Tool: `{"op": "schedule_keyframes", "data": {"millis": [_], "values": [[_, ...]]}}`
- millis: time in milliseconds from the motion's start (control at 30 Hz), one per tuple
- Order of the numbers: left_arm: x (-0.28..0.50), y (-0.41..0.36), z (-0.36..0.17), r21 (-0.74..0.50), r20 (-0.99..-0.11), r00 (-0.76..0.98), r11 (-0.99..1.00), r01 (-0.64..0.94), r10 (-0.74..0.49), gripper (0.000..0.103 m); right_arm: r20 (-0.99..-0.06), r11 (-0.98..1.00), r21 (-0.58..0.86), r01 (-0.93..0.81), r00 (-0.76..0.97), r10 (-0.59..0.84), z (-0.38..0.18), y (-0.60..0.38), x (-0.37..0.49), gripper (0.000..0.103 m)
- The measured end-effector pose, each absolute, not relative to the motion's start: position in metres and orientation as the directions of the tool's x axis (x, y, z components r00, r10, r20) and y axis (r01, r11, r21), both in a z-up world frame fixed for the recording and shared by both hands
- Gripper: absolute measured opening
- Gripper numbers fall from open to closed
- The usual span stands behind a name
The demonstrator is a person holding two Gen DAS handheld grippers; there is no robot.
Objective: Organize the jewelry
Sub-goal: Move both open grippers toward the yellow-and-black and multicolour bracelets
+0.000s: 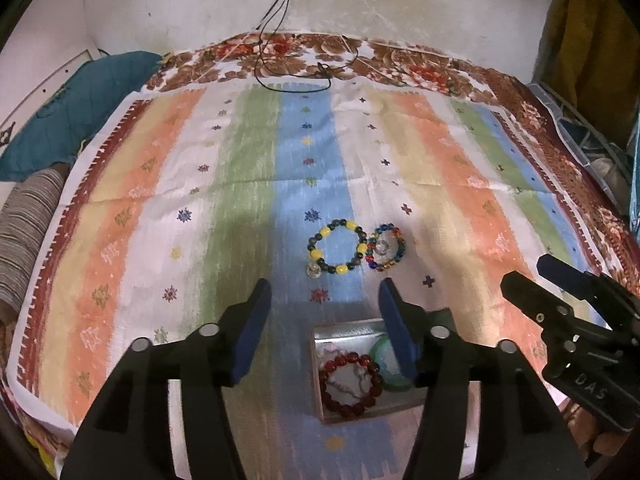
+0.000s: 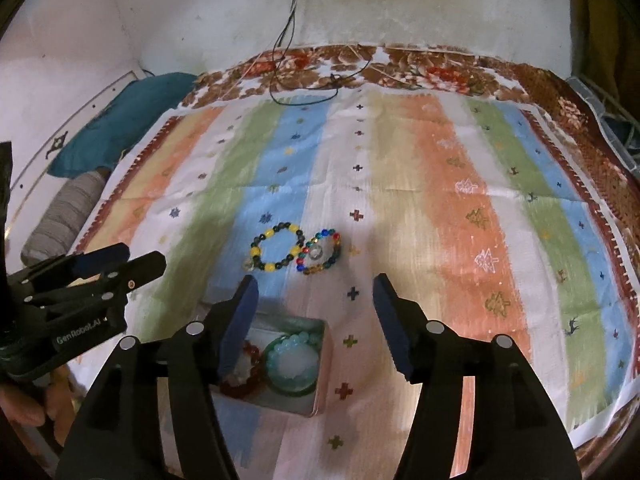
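Left gripper (image 1: pixel 325 300) spread, nothing between its pads; the small box (image 1: pixel 320 396) sits just beneath them, red bracelet (image 1: pixel 350 384) inside. Ahead lie the yellow-and-dark bracelet (image 1: pixel 336 250) and multicoloured bracelet (image 1: pixel 387 249), touching. Right gripper (image 2: pixel 314 295) likewise spread, empty.

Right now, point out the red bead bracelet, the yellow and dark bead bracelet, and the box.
red bead bracelet (image 1: pixel 349 383): left wrist view, lower beads.
yellow and dark bead bracelet (image 1: pixel 337 221): left wrist view, top beads.
box (image 2: pixel 325 364): right wrist view, right wall.
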State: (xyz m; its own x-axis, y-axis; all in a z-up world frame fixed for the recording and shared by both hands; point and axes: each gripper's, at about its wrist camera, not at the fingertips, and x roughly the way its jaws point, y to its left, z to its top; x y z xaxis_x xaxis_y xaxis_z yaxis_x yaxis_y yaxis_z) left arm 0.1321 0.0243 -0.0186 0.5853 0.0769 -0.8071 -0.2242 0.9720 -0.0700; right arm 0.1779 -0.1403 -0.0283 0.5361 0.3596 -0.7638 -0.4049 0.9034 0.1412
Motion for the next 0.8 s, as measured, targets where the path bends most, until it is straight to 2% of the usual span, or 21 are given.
{"op": "schedule_keyframes", "data": {"millis": [167,267,467,633,800], "values": [[0.143,0.028,-0.024,-0.053,-0.801,0.59,0.972,-0.228,0.095,0.077,-0.787,0.912,0.123,-0.391,0.522,0.33,-0.039,-0.137,0.192,0.063],[0.151,0.031,-0.031,-0.044,-0.815,0.571,0.973,-0.228,0.097,0.081,-0.803,0.915,0.112,-0.389,0.507,0.314,-0.047,-0.135,0.202,0.066],[0.165,0.045,-0.041,-0.084,-0.834,0.547,0.964,-0.254,0.071,0.083,-0.824,0.925,0.093,-0.369,0.494,0.279,-0.059,-0.136,0.221,0.07],[0.18,0.049,-0.052,-0.056,-0.84,0.534,0.964,-0.26,0.095,0.083,-0.833,0.922,0.068,-0.381,0.487,0.262,-0.067,-0.125,0.233,0.072],[0.192,0.056,-0.063,-0.079,-0.848,0.525,0.962,-0.26,0.072,0.083,-0.841,0.921,0.088,-0.378,0.468,0.272,-0.073,-0.122,0.243,0.072]]}}
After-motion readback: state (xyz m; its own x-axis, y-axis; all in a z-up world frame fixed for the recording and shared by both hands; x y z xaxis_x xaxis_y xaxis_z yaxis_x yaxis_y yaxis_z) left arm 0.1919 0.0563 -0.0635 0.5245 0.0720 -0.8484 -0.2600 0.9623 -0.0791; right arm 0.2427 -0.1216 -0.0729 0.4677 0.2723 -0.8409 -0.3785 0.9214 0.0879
